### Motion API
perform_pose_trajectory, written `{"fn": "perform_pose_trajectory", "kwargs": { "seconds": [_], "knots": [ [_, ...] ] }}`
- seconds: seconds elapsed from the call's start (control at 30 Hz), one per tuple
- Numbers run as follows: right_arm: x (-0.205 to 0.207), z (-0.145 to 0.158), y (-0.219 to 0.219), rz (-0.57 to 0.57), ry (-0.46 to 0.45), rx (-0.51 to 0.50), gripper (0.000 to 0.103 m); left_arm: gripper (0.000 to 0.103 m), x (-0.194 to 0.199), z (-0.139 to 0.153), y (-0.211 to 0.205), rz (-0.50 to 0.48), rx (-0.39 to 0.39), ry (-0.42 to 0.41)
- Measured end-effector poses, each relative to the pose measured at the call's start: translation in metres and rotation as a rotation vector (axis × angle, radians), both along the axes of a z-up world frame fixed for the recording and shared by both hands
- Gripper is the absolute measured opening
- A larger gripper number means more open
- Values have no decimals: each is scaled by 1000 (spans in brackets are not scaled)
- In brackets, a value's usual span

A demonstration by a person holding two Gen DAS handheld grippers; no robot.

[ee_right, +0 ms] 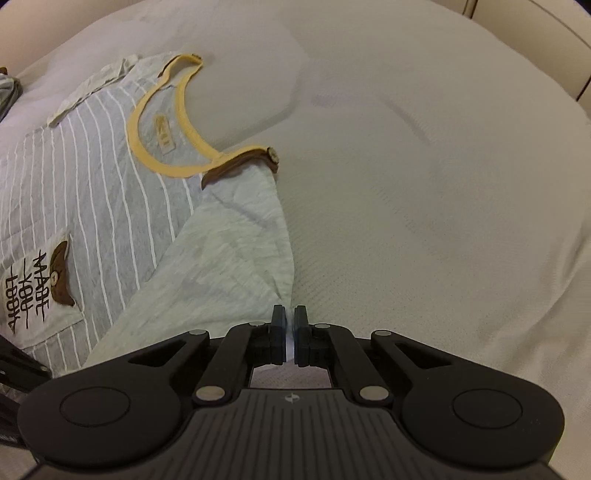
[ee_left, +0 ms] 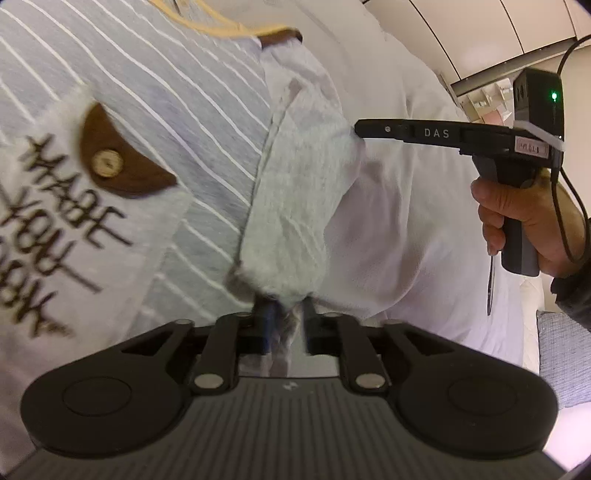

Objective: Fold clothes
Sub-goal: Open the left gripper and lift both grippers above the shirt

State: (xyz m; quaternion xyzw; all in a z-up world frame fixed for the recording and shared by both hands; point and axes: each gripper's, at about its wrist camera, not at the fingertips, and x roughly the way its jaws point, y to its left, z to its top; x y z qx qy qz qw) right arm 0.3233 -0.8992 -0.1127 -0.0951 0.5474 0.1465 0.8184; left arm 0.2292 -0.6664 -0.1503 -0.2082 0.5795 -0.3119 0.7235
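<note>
A grey T-shirt (ee_right: 85,177) with white stripes, a yellow neckband and a printed chest pocket (ee_left: 55,221) lies flat on a white bed. Its plain pale-green sleeve (ee_right: 229,254) is lifted at the right side. My left gripper (ee_left: 286,314) is shut on the sleeve's lower edge, fabric bunched between its fingers. My right gripper (ee_right: 290,325) is shut on the sleeve's outer edge, a thin fold of cloth pinched between the pads. From the left wrist view, the right gripper (ee_left: 360,131) reaches in from the right and touches the sleeve's far edge, held by a hand (ee_left: 517,221).
The white mattress cover (ee_right: 424,184) spreads wide to the right of the shirt. A dark bundle of cloth (ee_right: 7,92) lies at the far left edge. A wall and cabinet panels (ee_left: 498,33) stand behind the bed. A grey patterned cloth (ee_left: 561,350) shows at the right.
</note>
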Motion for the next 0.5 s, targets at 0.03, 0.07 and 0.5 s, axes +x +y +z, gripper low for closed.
{"fn": "perform_pose_trajectory", "kwargs": {
  "seconds": [0.03,0.07,0.5],
  "knots": [
    [-2,3,0,-8,-14,1,10,24,-2,4,4,7,4,-13],
    [-6,8,0,-20,-32,3,16,24,-5,7,8,13,7,-25],
    [-24,-23,77,198,45,61,17,26,-14,26,24,-2,76,-139]
  ]
}}
